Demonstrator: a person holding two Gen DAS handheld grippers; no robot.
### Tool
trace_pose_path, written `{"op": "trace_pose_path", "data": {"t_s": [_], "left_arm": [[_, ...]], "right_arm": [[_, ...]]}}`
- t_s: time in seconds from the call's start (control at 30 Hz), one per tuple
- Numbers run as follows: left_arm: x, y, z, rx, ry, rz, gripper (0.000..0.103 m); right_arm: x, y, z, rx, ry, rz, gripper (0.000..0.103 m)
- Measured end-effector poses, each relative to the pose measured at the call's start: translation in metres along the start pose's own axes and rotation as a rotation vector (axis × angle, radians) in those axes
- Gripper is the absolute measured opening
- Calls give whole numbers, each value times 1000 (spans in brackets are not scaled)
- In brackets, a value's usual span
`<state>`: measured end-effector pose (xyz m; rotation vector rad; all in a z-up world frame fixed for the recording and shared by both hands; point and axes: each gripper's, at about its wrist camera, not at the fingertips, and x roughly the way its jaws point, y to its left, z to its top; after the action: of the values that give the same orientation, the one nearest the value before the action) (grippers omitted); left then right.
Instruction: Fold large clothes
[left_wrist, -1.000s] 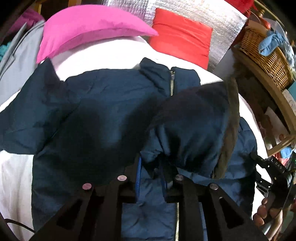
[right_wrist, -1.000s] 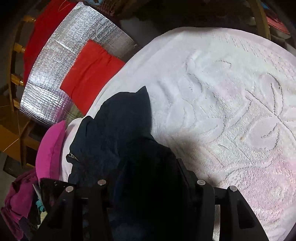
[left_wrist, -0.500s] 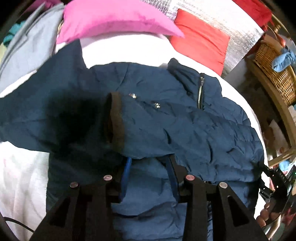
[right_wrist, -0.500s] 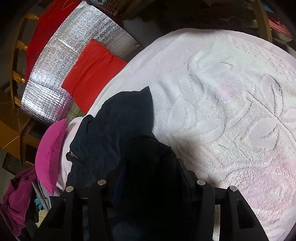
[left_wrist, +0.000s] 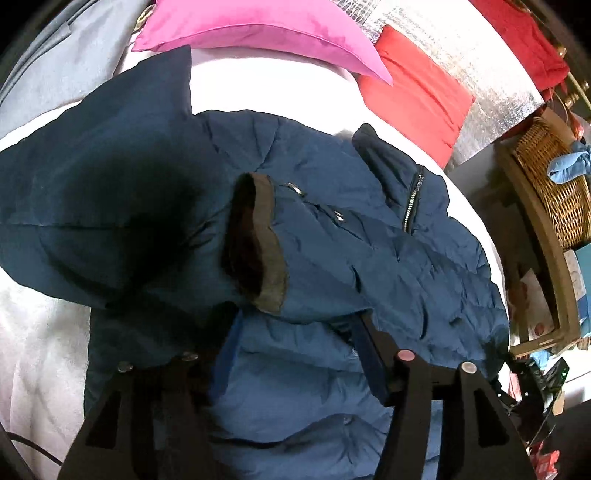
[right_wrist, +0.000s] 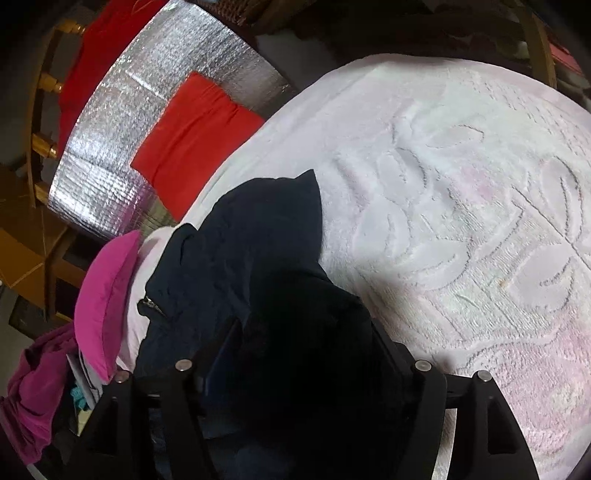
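step: sleeve fold-in on the navy puffer jacket (left_wrist: 369, 258); one sleeve (left_wrist: 314, 266) now lies across the chest, brown-lined cuff (left_wrist: 258, 240) up near the middle of the front.
jacket place: flat, front up, zip (left_wrist: 412, 203) and collar toward the head edge of the bed (right_wrist: 461, 184); white embossed bedspread under it, pink pillow (left_wrist: 258, 29) and red cushion (left_wrist: 417, 85) at that same edge.
other sleeve: spread out sideways over the bedspread toward the left of the left wrist view, not folded yet.
left gripper (left_wrist: 295, 328): jaws have just been opening; blue pads stand apart on either side of the sleeve's lower edge, cloth between them but, by my reading, not pinched. Looks like a release.
right gripper (right_wrist: 303, 332): jaws have just been opening too; dark jacket cloth bunched between the fingers, too dark to tell whether the pads press on it.
bed space: wide bare bedspread to the right of the jacket in the right wrist view.
next move, judged: lift left gripper clear without dragging the sleeve back, then take the spread sleeve near its cuff and bring it across.
watch: puffy fabric springs back; sleeve may slide off the chest.
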<state>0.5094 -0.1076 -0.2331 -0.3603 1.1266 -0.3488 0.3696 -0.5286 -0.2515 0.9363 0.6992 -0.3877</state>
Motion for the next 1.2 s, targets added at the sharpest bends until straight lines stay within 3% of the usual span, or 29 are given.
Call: {"op": "trace_pose_path", "data": {"t_s": [0.03, 0.1, 0.23, 0.3, 0.33, 0.53, 0.57, 0.63, 0.67, 0.7, 0.73, 0.8, 0.93, 1.03, 1.1, 1.17, 1.2], "left_arm": [[0, -1, 1, -7, 8, -10, 53], [-7, -3, 0, -10, 6, -22, 51], [-18, -3, 0, -26, 18, -35, 57], [-20, 2, -1, -52, 23, -44, 75], [-20, 4, -1, -62, 20, -35, 77], [0, 11, -1, -84, 48, -10, 76], [0, 11, -1, -79, 31, 1, 76], [-1, 9, -1, -76, 1, 9, 64], [-1, 10, -1, -79, -4, 10, 45], [-1, 10, -1, -83, -6, 10, 36], [-2, 10, -1, -83, -18, 13, 35], [-6, 9, -2, -73, -50, 14, 21], [-18, -2, -1, -42, -101, -30, 16], [-28, -15, -1, 20, -136, -43, 15], [-21, -17, -1, 54, -125, 27, 15], [3, -9, -2, 56, -29, 127, 16], [11, -5, -3, 43, 9, 134, 16]], "right_arm": [[1, 1, 0, -7, 3, -14, 53], [2, 1, 1, -9, -3, -17, 47], [-5, 8, 1, -53, -50, -36, 36], [-7, 14, 1, -81, -71, -50, 36], [-7, 16, 0, -90, -72, -58, 36], [0, 6, 2, -44, -20, -57, 41], [-1, 5, 2, -36, -15, -50, 48], [0, 4, 1, -31, -6, -35, 52], [0, 4, 1, -37, -5, -37, 52], [0, 5, 0, -45, -8, -38, 52], [0, 7, -1, -58, -13, -33, 52], [-1, 12, -3, -91, -29, -41, 45], [-10, 16, -3, -108, -68, -30, 31], [-21, 16, 1, -103, -117, -10, 30], [-15, 15, 1, -108, -101, -30, 30], [-2, 11, 0, -105, -50, -67, 30], [3, 7, 1, -91, -23, -61, 30]]}}
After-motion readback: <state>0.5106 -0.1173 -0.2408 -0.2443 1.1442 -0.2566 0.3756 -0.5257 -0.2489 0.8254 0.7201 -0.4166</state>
